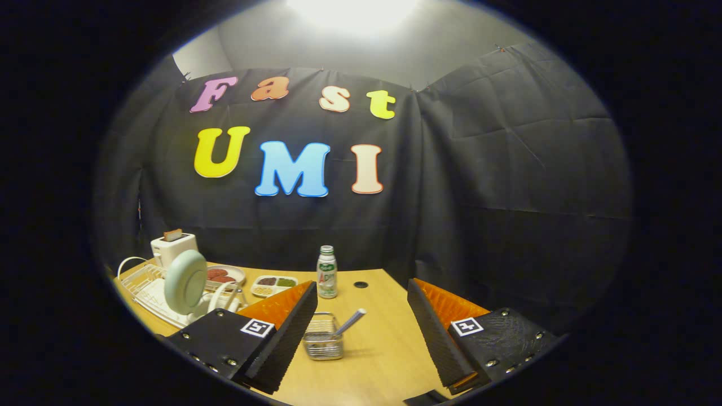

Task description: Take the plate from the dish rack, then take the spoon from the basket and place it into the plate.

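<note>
Two steps: both look undone; as far as I can judge, the task is at its very start.
Plate (185, 282): pale green, standing on edge in the rack (144, 285), off to the left beyond the left finger; nothing touches it.
Spoon (350, 322): its handle leans out of the basket (322, 338), tilted toward the right.
Basket: small wire one on the bench (383, 361), between the fingers and just ahead of them.
Fingers (295, 326): spread wide, nothing between the pads, held above the bench and clear of everything.
Gripper (361, 332): aimed roughly at the basket and bottle (326, 272), not at the rack.
Bottle: upright beyond the basket, near the back of the bench.
Other things: a toaster (173, 247) behind the rack, a dish (225, 274) of reddish food and a split tray (274, 285) beside it; none belong to the task.
Left to do: swing left to the rack, lift the plate out, set it down, then fetch the spoon.
Bench space: bare wood to the right of the basket seems the likely spot for the plate.
</note>
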### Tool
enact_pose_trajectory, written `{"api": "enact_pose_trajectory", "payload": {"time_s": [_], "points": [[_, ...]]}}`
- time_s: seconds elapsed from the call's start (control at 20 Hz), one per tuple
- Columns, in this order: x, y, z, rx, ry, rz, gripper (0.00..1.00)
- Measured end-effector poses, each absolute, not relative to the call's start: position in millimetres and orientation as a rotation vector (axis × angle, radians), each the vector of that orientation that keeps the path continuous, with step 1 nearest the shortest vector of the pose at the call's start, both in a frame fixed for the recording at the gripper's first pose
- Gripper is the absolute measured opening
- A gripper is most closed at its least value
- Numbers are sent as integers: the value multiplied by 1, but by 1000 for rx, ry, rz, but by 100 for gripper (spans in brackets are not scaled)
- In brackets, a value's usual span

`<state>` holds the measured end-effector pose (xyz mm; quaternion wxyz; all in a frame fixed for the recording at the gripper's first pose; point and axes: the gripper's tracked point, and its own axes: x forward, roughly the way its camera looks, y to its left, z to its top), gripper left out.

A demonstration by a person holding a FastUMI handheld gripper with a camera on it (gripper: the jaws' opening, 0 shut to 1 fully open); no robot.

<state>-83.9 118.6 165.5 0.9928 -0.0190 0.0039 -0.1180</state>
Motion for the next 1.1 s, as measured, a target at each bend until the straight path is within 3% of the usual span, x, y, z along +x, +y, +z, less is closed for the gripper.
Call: {"api": "enact_pose_trajectory", "payload": {"time_s": [0.45, 1.05, 1.1], "points": [[-16, 331, 160, 123, 126, 103, 98], [95, 405, 66, 217, 415, 140, 97], [99, 406, 60, 214, 438, 135, 83]]}}
